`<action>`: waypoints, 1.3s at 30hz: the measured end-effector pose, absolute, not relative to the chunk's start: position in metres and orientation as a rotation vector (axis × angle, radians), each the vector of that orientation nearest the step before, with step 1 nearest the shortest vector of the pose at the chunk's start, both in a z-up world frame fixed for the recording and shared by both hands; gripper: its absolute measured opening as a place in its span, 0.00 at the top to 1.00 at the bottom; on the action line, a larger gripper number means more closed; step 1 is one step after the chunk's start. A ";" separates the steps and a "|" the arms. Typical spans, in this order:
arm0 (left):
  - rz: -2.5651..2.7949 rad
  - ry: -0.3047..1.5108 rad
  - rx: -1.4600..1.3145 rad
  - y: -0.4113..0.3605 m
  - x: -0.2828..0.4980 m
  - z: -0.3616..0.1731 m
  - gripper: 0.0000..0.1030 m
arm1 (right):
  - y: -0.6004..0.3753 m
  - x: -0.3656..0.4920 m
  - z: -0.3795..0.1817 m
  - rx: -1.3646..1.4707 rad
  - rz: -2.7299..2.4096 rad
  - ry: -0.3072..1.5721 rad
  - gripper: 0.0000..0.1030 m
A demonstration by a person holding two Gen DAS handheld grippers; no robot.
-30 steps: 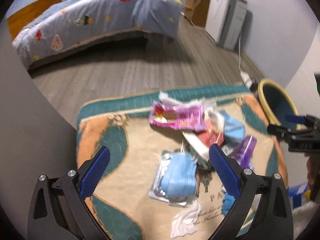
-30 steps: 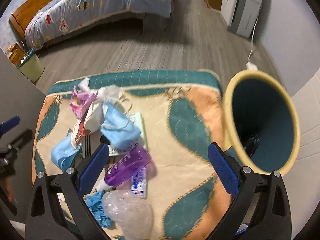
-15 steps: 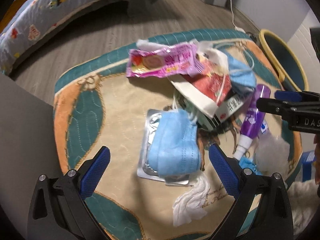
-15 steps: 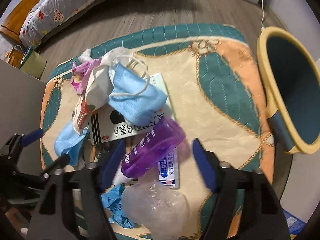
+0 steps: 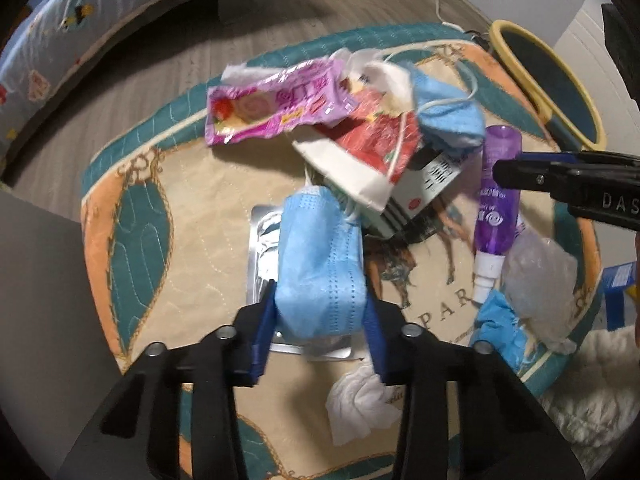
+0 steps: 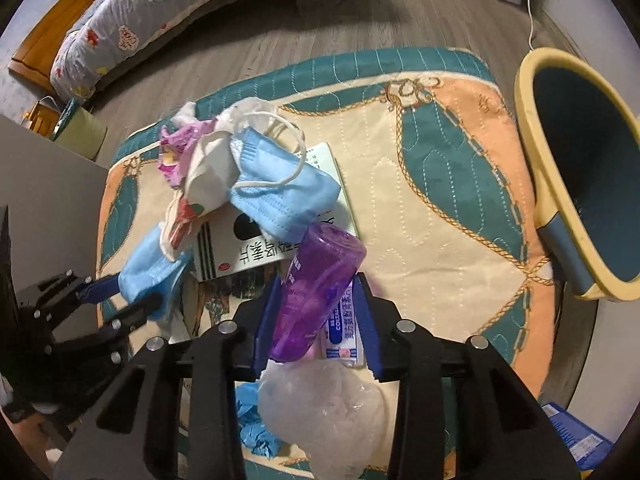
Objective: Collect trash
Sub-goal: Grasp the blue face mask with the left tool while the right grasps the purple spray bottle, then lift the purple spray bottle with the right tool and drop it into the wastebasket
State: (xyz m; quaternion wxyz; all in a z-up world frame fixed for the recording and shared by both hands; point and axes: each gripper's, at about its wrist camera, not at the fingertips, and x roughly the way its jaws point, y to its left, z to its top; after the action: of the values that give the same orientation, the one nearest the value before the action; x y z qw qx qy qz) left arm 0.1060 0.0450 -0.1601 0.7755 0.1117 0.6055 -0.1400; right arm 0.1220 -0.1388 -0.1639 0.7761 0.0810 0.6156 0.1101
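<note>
The left gripper (image 5: 320,318) is closed around a soft, pleated blue mask (image 5: 320,264) at the mat's (image 5: 200,200) centre. The right gripper (image 6: 316,320) clamps a smooth purple bottle (image 6: 316,292); the yellow-rimmed bin (image 6: 568,176) lies at its 2 o'clock.

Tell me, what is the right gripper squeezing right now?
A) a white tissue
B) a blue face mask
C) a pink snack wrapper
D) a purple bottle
D: in the right wrist view the right gripper has its jaws closed against both sides of the purple bottle; the blue face mask sits in the left gripper instead.
</note>
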 end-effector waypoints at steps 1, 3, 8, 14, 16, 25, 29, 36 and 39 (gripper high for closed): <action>-0.303 1.308 0.234 0.045 0.107 -0.157 0.64 | -0.139 0.120 -0.160 0.167 0.240 1.325 0.66; -0.305 1.290 0.223 0.043 0.106 -0.147 0.67 | -0.142 0.117 -0.150 0.149 0.239 1.305 0.68; -0.279 1.223 0.211 0.047 0.106 -0.122 0.67 | -0.154 0.109 -0.118 0.089 0.227 1.231 0.72; -0.268 1.150 0.169 0.055 0.104 -0.092 0.67 | -0.167 0.101 -0.083 0.034 0.213 1.136 1.00; -0.274 1.124 0.154 0.056 0.104 -0.082 0.67 | -0.170 0.098 -0.075 0.023 0.210 1.111 1.00; -0.255 1.014 0.082 0.066 0.101 -0.043 0.67 | -0.195 0.106 -0.094 0.073 0.161 1.121 1.00; -0.225 0.914 0.007 0.084 0.099 -0.018 0.67 | -0.196 0.124 -0.114 0.116 0.142 1.144 0.97; -0.232 0.911 0.005 0.088 0.115 -0.027 0.67 | -0.183 0.165 -0.135 0.111 0.135 1.138 0.58; -0.234 0.924 0.051 0.084 0.120 -0.036 0.67 | -0.174 0.179 -0.147 0.106 0.134 1.144 0.58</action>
State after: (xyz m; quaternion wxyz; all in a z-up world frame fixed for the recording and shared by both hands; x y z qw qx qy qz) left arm 0.1205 0.0837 -0.0360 0.8882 0.0247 0.4448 -0.1126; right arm 0.1791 -0.1743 -0.1469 0.8373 0.0500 0.5408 0.0635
